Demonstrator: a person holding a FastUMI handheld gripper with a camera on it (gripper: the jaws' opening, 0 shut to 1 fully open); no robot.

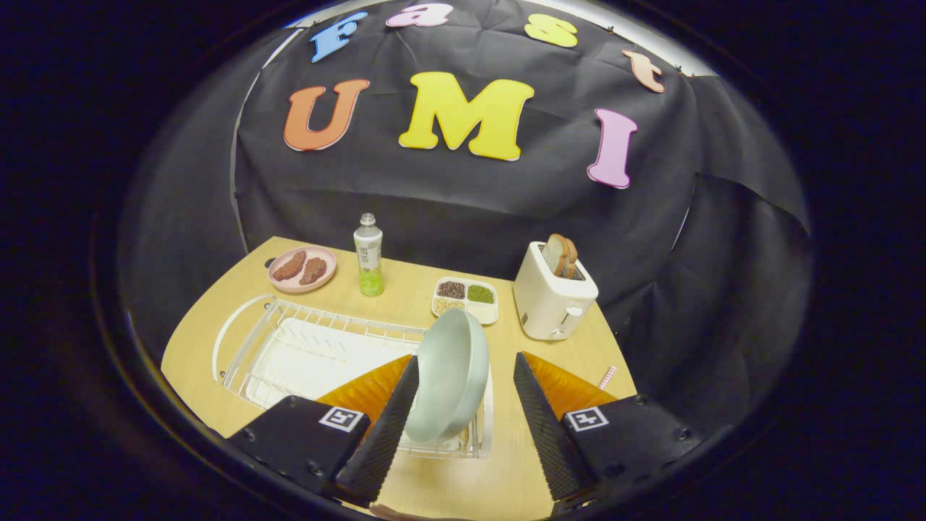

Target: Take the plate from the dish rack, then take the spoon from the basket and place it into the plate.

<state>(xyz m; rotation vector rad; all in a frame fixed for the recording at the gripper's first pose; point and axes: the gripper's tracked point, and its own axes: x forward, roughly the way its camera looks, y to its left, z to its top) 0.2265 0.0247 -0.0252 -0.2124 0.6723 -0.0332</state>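
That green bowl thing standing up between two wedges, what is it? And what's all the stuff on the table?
It is the plate, standing on edge in a white wire dish rack. The wedges are the two fingers of a gripper that a person carries; the camera rides on it and looks forward. The fingers are open, one on each side of the plate, not squeezing it yet. Beyond, on the wooden table, sit a pink dish of meat, a bottle, a tray of grains and a toaster with bread.
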